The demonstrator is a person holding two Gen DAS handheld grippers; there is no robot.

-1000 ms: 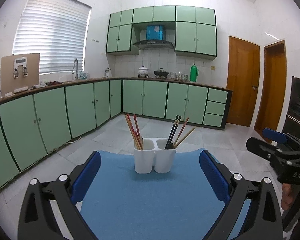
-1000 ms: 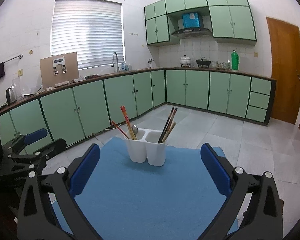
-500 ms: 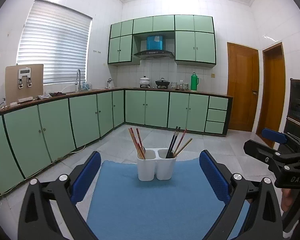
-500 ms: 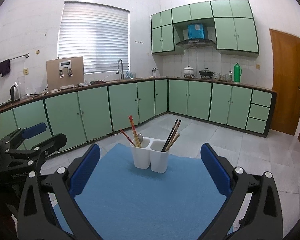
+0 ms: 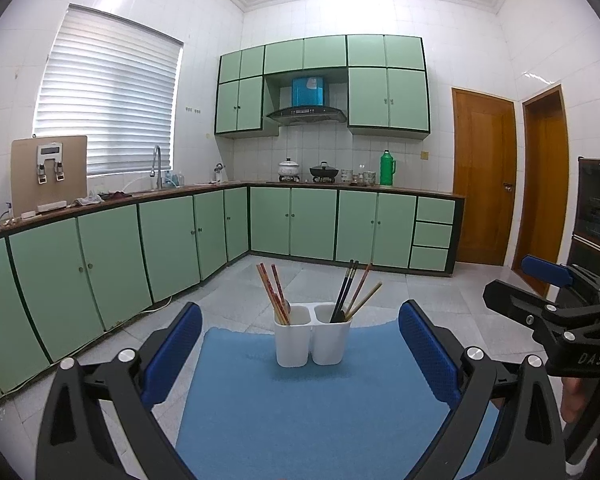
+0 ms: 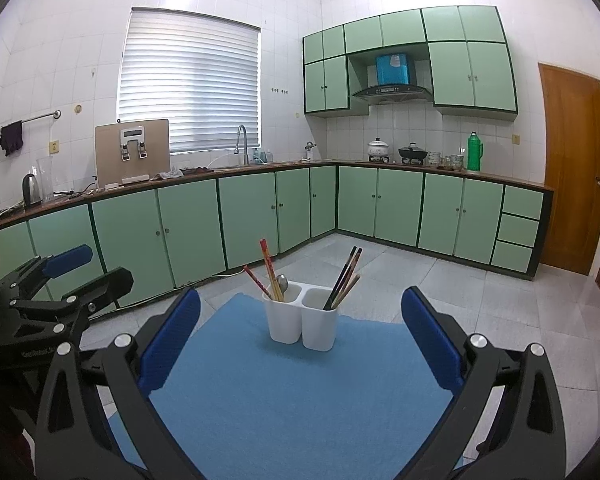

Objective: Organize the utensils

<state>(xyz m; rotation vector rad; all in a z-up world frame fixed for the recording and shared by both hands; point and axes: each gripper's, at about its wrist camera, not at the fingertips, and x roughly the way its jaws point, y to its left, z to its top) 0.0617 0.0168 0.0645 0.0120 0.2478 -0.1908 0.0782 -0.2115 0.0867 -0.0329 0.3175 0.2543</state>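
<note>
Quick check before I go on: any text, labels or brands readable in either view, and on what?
"DAS": white letters on the right tongs' black body, left wrist view.
Left tongs' body print: too blurred to read.
Blue panel on the range hood: print unreadable.

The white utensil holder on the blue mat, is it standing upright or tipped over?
Upright. The white utensil holder sits flat on the blue mat, both openings facing up, chopsticks leaning out the top.
</note>
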